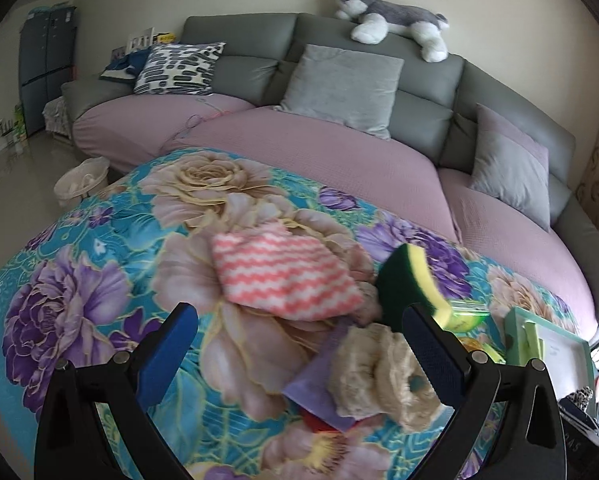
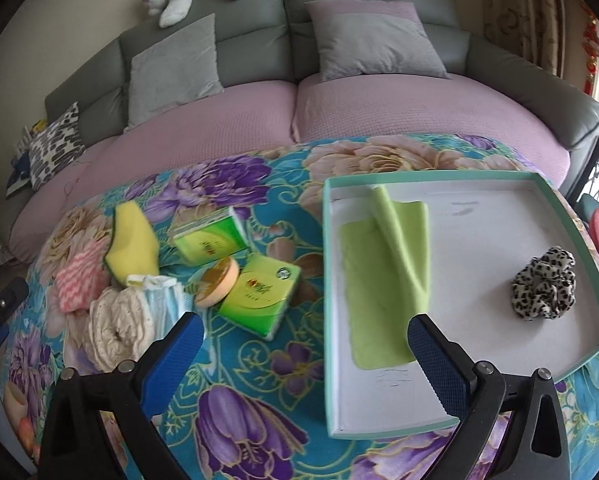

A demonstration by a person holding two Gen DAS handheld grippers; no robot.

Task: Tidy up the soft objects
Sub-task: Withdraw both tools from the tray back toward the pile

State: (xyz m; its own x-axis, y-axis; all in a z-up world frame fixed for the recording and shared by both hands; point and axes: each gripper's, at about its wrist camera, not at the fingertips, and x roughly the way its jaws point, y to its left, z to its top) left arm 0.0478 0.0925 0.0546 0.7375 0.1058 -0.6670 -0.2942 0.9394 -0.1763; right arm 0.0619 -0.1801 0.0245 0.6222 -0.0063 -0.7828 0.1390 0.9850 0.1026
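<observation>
In the tray a cloth lies left of a scrunchie; a sponge sits left of the tray.

Fleecy floral blanket is looking plush and matt. Green cloth is lying soft in the smooth, matt tray. Sponge is showing porous foam.

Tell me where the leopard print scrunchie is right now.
In the right wrist view, the leopard print scrunchie lies inside the shallow teal-rimmed tray, toward its right side, apart from the green cloth lying on the tray's left.
</observation>
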